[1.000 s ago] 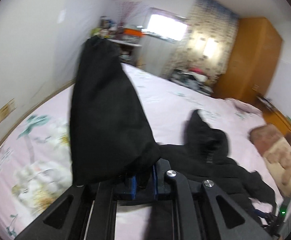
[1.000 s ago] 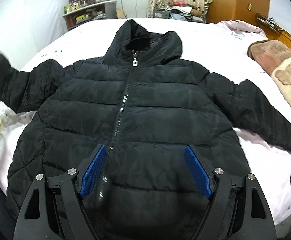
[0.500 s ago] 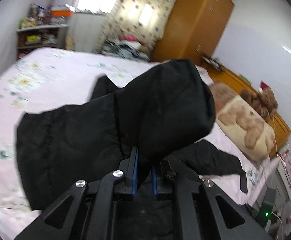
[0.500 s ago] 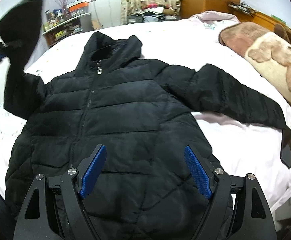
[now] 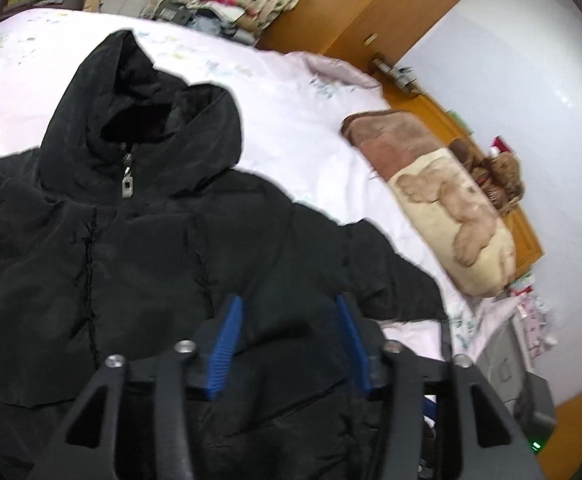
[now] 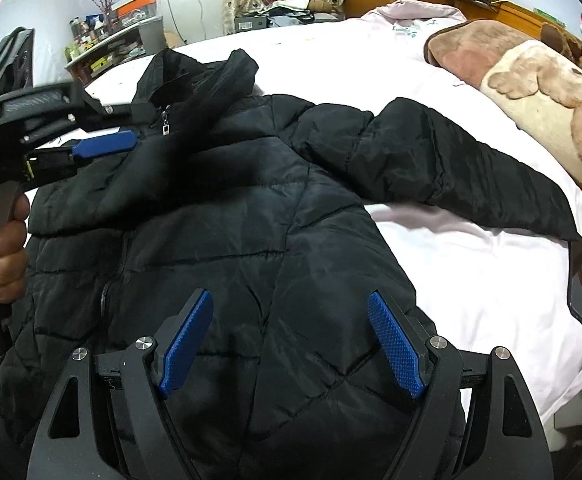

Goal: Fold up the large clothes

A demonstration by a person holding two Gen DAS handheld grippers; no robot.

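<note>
1. One black jacket lies spread on the bed, under and ahead of both grippers.
2. Left gripper: jaws opening, nothing pinched; one sleeve lies folded across the chest.
3. Right gripper: released, above the hem.
4. One sleeve stretches right.
5. One blanket lies far right.

Jacket hem cut off by frame; shelf clutter illegible
</note>
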